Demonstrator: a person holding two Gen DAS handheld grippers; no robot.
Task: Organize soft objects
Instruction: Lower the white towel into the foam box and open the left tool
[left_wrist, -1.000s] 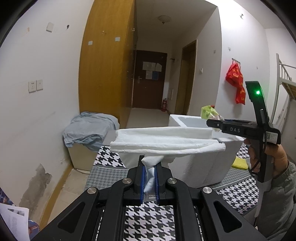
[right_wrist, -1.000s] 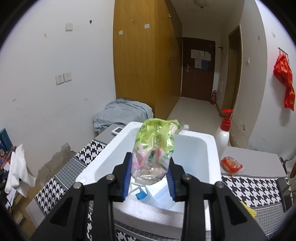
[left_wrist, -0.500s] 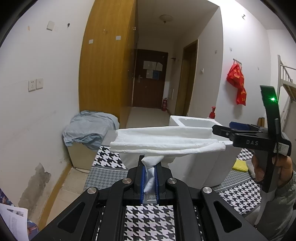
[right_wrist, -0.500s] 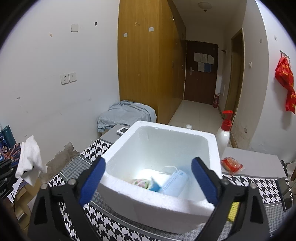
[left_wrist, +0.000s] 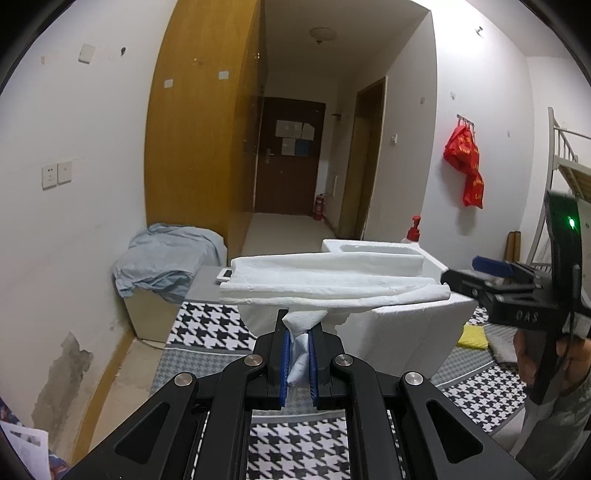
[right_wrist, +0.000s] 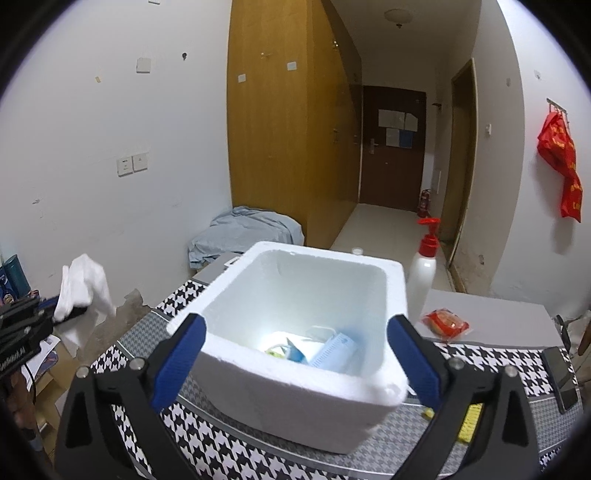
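My left gripper (left_wrist: 298, 338) is shut on a white towel (left_wrist: 332, 282), held in the air left of a white foam box (left_wrist: 406, 325). In the right wrist view the towel (right_wrist: 83, 288) hangs at the far left. My right gripper (right_wrist: 295, 354) is wide open and empty in front of the foam box (right_wrist: 295, 384). Inside the box lie a blue face mask (right_wrist: 332, 350) and a green snack bag (right_wrist: 275, 352), partly hidden by the box's near wall. The right gripper also shows in the left wrist view (left_wrist: 480, 275).
The box stands on a houndstooth cloth (right_wrist: 207, 428). A white pump bottle with a red top (right_wrist: 423, 273) and a red packet (right_wrist: 445, 323) are behind the box. A yellow sponge (left_wrist: 471, 338) lies to its right. A phone (right_wrist: 559, 373) is at the right edge.
My right gripper opened and dropped the green snack bag into the foam box, then drew back and down. My left gripper still holds the towel, hardly moved.
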